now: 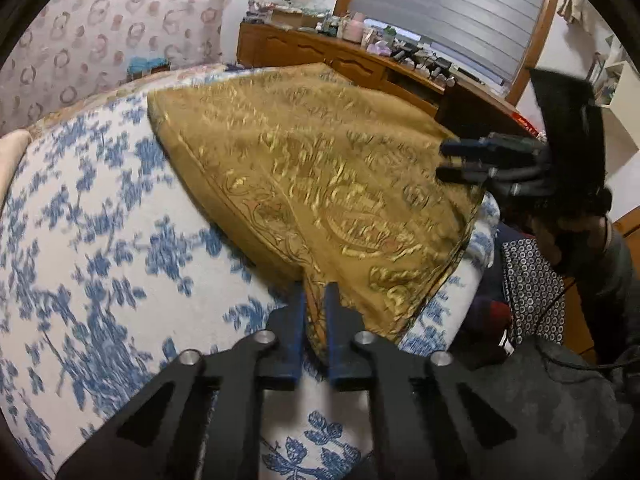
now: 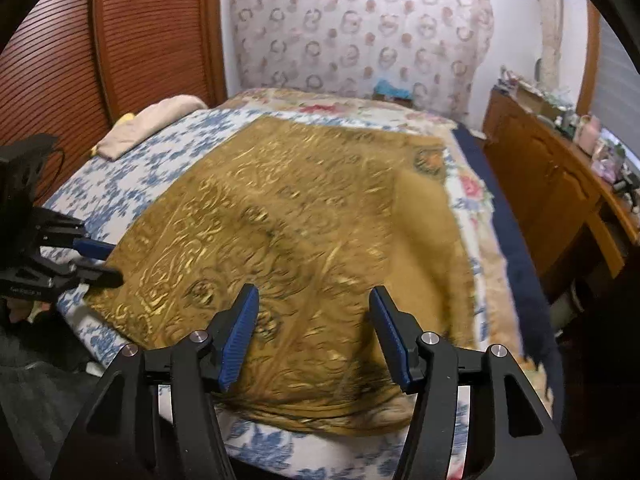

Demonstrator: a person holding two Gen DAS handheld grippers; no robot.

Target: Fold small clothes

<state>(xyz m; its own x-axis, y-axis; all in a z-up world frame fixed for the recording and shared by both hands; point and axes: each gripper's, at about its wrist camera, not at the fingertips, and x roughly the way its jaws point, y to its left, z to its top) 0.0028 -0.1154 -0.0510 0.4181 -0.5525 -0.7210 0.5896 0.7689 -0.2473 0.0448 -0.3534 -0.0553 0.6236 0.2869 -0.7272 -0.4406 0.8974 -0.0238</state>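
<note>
left gripper [image 1: 315,300] jaws pinch the gold cloth [image 1: 320,184] hem at 6 o'clock; right gripper [image 2: 314,300] jaws gape, next grasp the near edge.

The gold cloth [image 1: 312,184] looks blurry, and the small things on the wooden dresser [image 1: 320,50] are maybe bottles

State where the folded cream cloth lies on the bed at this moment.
In the right wrist view the folded cream cloth lies at the bed's far left edge, against the slatted wooden panel, apart from the gold cloth.
</note>
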